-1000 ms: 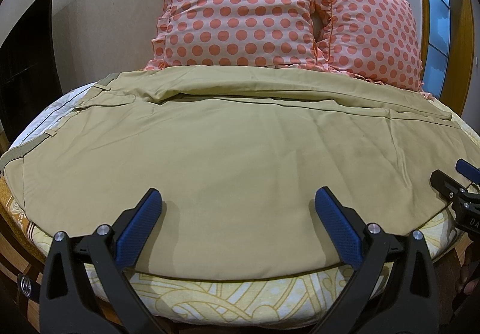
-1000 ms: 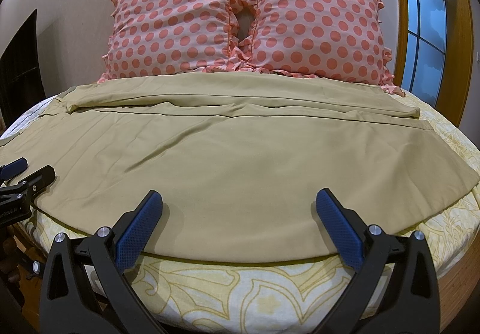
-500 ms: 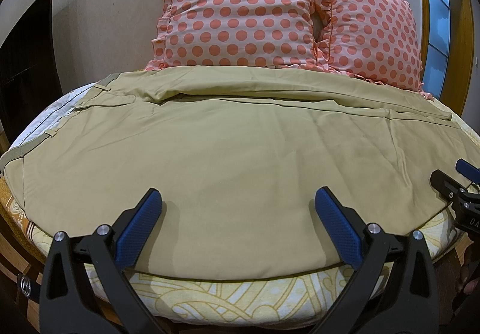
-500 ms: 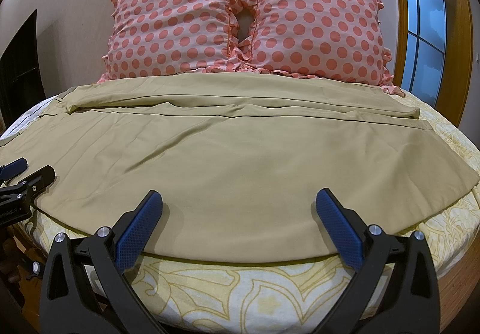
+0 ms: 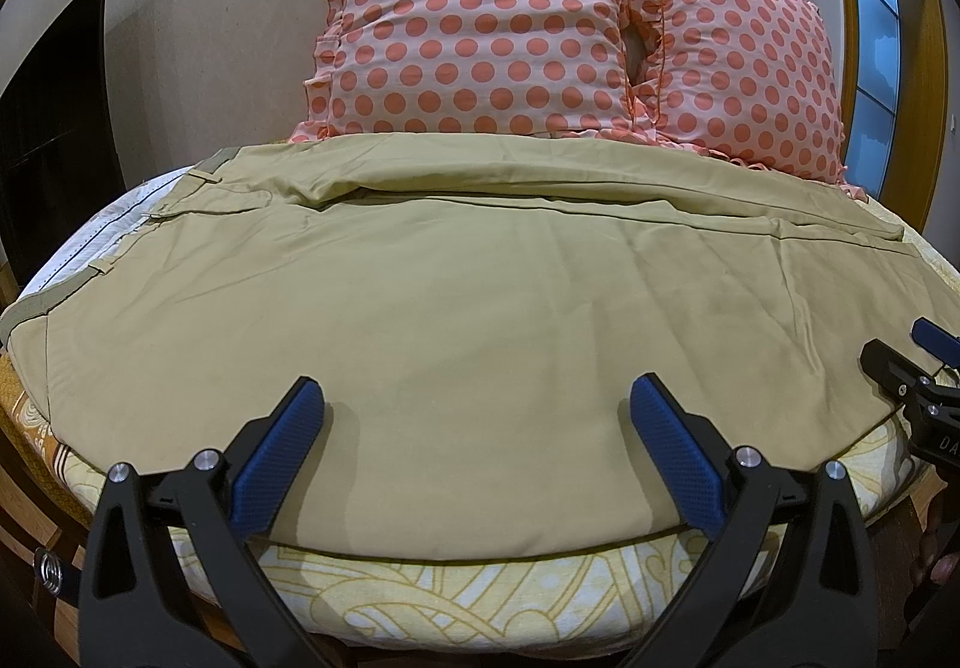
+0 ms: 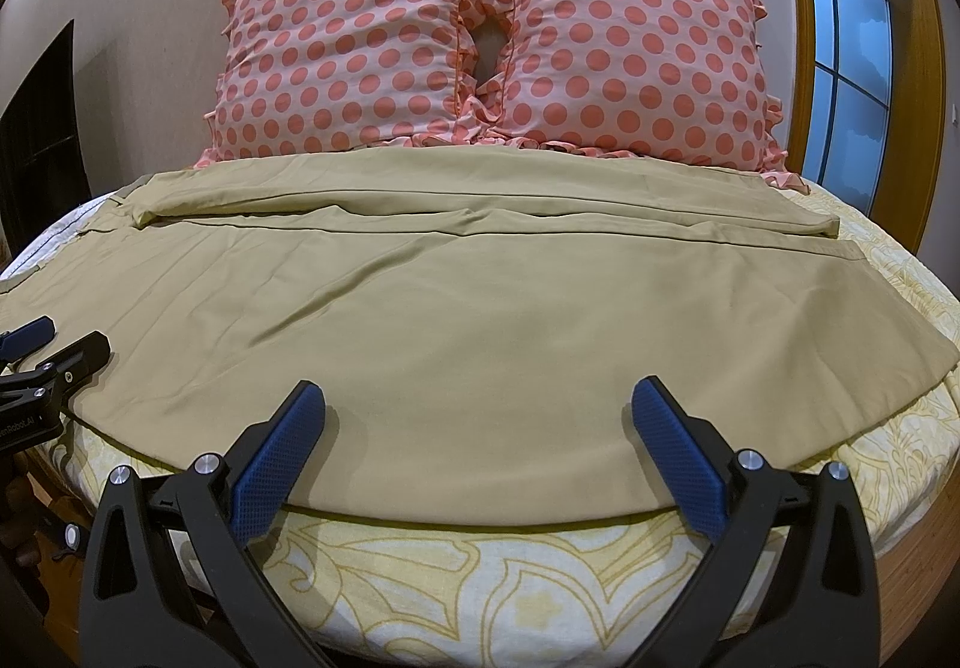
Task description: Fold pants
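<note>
Lying flat, one pants (image 5: pixel 456 320), two pillows (image 6: pixel 492 50)

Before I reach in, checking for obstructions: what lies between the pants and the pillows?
Nothing: in the right wrist view the pants' far edge meets the pillows directly.
</note>
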`<state>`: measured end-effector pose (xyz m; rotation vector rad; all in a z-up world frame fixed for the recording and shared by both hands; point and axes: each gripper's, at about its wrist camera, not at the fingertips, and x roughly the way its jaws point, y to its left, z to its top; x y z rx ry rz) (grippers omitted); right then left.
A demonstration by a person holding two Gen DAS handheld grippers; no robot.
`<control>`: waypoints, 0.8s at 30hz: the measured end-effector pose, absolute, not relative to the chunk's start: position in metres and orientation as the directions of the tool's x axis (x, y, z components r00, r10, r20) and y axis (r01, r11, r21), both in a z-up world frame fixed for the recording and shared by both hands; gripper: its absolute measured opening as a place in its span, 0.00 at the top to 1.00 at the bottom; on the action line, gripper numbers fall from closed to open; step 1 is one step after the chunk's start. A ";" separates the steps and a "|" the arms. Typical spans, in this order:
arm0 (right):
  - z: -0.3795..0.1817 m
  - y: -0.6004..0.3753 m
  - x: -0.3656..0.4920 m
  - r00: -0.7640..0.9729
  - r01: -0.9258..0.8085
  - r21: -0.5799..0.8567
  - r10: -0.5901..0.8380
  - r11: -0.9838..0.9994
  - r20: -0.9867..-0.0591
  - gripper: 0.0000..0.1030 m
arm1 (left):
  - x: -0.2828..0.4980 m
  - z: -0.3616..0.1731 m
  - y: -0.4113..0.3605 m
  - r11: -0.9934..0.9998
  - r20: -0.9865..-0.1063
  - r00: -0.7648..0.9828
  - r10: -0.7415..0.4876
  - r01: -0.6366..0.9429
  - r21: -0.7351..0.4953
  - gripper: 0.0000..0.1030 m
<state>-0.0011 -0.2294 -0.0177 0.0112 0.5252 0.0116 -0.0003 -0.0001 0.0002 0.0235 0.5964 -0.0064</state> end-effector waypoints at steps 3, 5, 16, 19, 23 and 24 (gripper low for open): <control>-0.018 -0.230 -0.001 0.865 -0.008 0.014 0.014 1.000 -0.501 0.01 | 0.000 0.000 0.000 1.000 -0.561 0.828 0.001 0.013 0.020 0.02; -0.018 -0.230 -0.001 0.866 -0.008 0.014 0.014 1.000 -0.501 0.01 | 0.000 0.001 0.000 1.000 -0.561 0.828 0.001 0.013 0.020 0.02; -0.019 -0.230 -0.002 0.867 -0.009 0.014 0.014 1.000 -0.498 0.01 | 0.000 0.000 0.000 1.000 -0.560 0.828 0.001 0.013 0.020 0.02; -0.020 -0.230 -0.003 0.866 -0.008 0.014 0.014 1.000 -0.499 0.01 | 0.000 0.001 0.000 1.000 -0.563 0.827 0.001 0.013 0.021 0.02; -0.020 -0.231 -0.001 0.859 -0.020 0.015 0.025 1.000 -0.512 0.01 | 0.002 0.002 0.001 0.999 -0.581 0.814 -0.005 0.023 0.023 0.02; -0.018 -0.234 0.005 0.838 -0.039 0.024 0.045 0.999 -0.544 0.01 | 0.004 0.004 0.003 0.999 -0.596 0.803 -0.016 0.034 0.019 0.02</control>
